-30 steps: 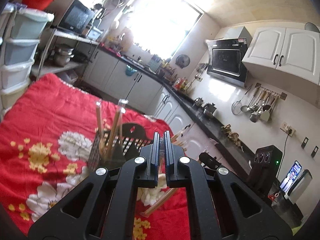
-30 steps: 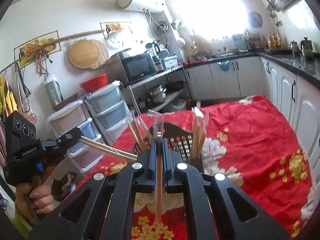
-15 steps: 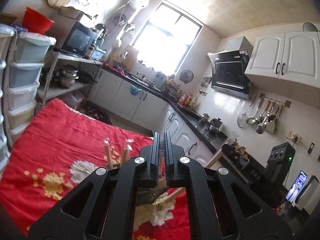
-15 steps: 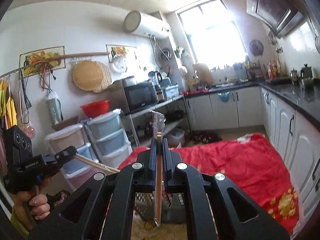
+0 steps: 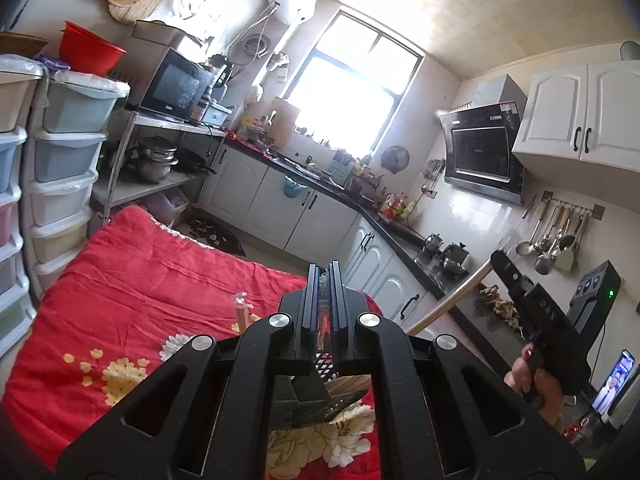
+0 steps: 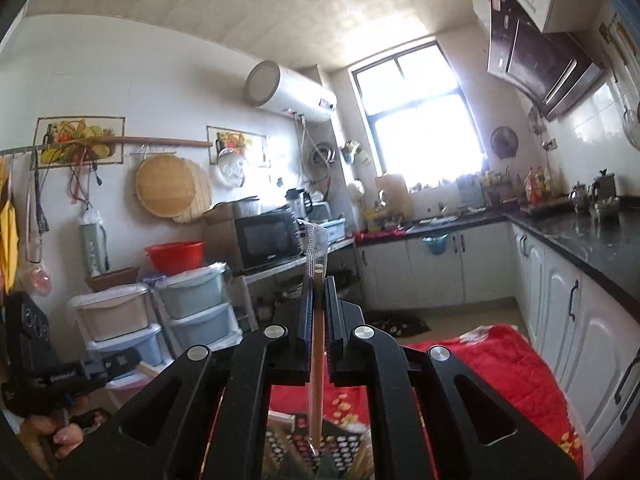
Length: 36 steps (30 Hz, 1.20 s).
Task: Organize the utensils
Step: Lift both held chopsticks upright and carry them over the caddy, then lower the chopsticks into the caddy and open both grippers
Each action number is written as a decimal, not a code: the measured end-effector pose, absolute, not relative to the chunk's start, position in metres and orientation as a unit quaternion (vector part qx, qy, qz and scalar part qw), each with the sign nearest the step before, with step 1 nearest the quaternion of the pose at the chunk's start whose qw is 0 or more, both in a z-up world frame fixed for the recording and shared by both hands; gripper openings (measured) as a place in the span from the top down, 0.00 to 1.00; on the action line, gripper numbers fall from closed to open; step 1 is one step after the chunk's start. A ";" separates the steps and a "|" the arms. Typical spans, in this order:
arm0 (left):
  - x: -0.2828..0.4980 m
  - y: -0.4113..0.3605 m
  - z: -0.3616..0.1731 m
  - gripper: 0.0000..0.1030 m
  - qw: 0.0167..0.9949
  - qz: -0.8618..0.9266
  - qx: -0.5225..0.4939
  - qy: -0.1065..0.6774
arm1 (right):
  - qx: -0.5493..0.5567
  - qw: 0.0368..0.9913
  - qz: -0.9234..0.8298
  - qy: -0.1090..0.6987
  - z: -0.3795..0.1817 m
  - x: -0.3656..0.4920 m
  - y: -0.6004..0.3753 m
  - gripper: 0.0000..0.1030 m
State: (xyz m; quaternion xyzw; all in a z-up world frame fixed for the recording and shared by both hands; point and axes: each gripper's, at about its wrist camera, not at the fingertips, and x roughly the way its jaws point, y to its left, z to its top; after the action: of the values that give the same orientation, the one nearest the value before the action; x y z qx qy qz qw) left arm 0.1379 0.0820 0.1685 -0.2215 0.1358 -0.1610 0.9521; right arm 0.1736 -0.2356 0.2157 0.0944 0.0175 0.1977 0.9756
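Note:
My left gripper (image 5: 325,270) is shut on a thin pair of chopsticks in a clear wrapper (image 5: 324,280) that barely shows between the jaws. My right gripper (image 6: 318,280) is shut on another wrapped wooden pair (image 6: 318,340), held upright with its wrapper tip above the jaws. Both hang above a black mesh utensil basket (image 5: 316,404), whose rim also shows under the right gripper (image 6: 340,452). One wrapped pair (image 5: 242,312) stands in the basket. The left wrist view shows the right gripper (image 5: 500,260) at the right with its chopsticks (image 5: 452,304) slanting down. The left gripper (image 6: 134,356) sits low left in the right wrist view.
The basket stands on a red flowered cloth (image 5: 140,280) over the table. Stacked plastic drawers (image 5: 60,160) and a shelf with a microwave (image 5: 176,84) lie to the left. White cabinets and a dark counter (image 6: 580,240) run along the right. A person's hand (image 5: 536,380) holds the right gripper.
Both grippers have risen and tilted upward, each still shut on its chopsticks. The basket has dropped to the bottom edge of both views, and the right gripper rose more.

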 end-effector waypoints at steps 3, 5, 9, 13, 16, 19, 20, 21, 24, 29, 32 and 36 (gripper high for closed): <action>0.141 0.077 0.163 0.98 0.952 -0.161 -0.216 0.145 | 0.094 0.976 0.193 0.018 0.210 0.181 -0.237 0.95; 0.144 0.073 0.158 0.98 0.952 -0.161 -0.211 0.155 | 0.095 0.977 0.190 0.027 0.203 0.188 -0.237 0.95; 0.149 0.067 0.147 0.98 0.950 -0.158 -0.205 0.173 | 0.093 0.977 0.186 0.039 0.191 0.196 -0.234 0.95; 0.153 0.061 0.138 0.98 0.951 -0.156 -0.197 0.183 | 0.084 0.979 0.182 0.046 0.179 0.200 -0.226 0.95; 0.156 0.056 0.132 0.98 0.949 -0.158 -0.193 0.190 | 0.080 0.979 0.181 0.052 0.172 0.203 -0.221 0.95; 0.160 0.050 0.127 0.98 0.949 -0.161 -0.187 0.196 | 0.077 0.979 0.182 0.054 0.164 0.204 -0.218 0.95; 0.161 0.048 0.126 0.98 0.949 -0.161 -0.185 0.198 | 0.076 0.979 0.181 0.056 0.161 0.205 -0.217 0.95; 0.162 0.046 0.125 0.98 0.949 -0.161 -0.182 0.200 | 0.076 0.979 0.181 0.059 0.159 0.206 -0.216 0.95; 0.165 0.042 0.119 0.98 0.948 -0.163 -0.178 0.208 | 0.071 0.979 0.180 0.065 0.151 0.209 -0.212 0.95; 0.172 0.035 0.110 0.97 0.946 -0.164 -0.170 0.221 | 0.066 0.979 0.179 0.076 0.137 0.214 -0.206 0.95; 0.176 0.033 0.105 0.97 0.944 -0.166 -0.169 0.228 | 0.065 0.978 0.179 0.080 0.130 0.217 -0.203 0.95; 0.180 0.029 0.101 0.97 0.944 -0.166 -0.169 0.231 | 0.061 0.978 0.179 0.088 0.123 0.221 -0.200 0.95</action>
State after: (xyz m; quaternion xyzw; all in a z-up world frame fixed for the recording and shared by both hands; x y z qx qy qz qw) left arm 0.1802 0.0295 0.1009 -0.1687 0.2311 -0.1656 0.9438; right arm 0.2207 -0.2004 0.1231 0.0607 0.0880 0.1794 0.9780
